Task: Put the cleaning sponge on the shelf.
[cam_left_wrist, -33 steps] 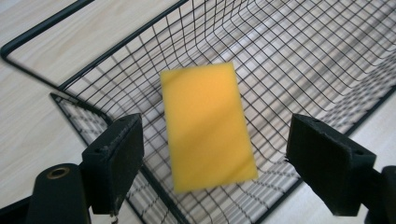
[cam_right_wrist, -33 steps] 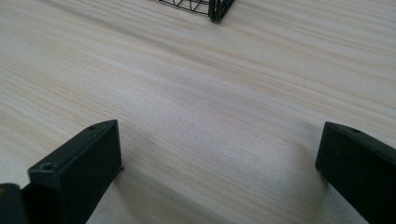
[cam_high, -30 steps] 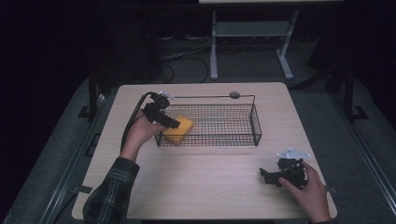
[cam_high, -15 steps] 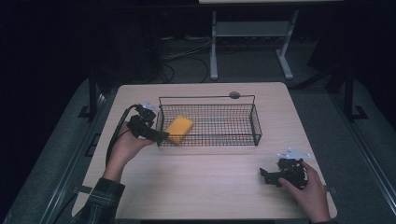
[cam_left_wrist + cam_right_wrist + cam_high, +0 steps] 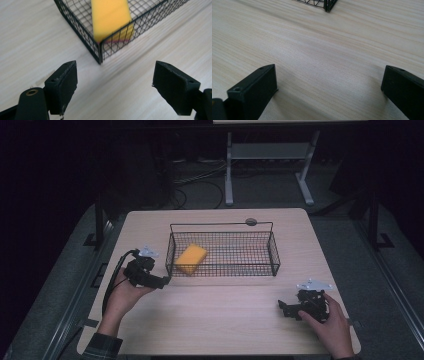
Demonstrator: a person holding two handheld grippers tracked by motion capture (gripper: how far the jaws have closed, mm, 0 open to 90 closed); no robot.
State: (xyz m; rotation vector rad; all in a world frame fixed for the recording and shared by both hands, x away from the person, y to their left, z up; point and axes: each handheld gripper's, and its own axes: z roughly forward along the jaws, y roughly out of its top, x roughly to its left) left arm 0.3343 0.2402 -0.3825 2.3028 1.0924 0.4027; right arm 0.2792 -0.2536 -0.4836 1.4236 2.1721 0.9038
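Nearest to the person, the right gripper sits low on the counter, held in the right hand. Its fingers are spread wide with nothing between them, just bare light wood. Far ahead of these fingers, a black corner of the wire basket peeks in at the top of the right gripper view. A bit farther up the counter, on the other side, the left hand holds the left gripper. Its fingers are spread wide too, and they pinch nothing. They point at the near left corner of the wire basket, which stands just in front of the fingertips and does not touch them. In the left gripper view this corner sits right in the middle of the gap between the two fingers, a little way ahead. Behind that corner, inside the basket, lies the yellow sponge. It rests on the basket floor at the left end, close to the wire walls. In the high view the yellow sponge is just past the left fingers, with the basket wall between them. A thin pink edge shows at the bottom of the sponge. Beyond the basket, a small round grey spot sits at the far edge of the counter.
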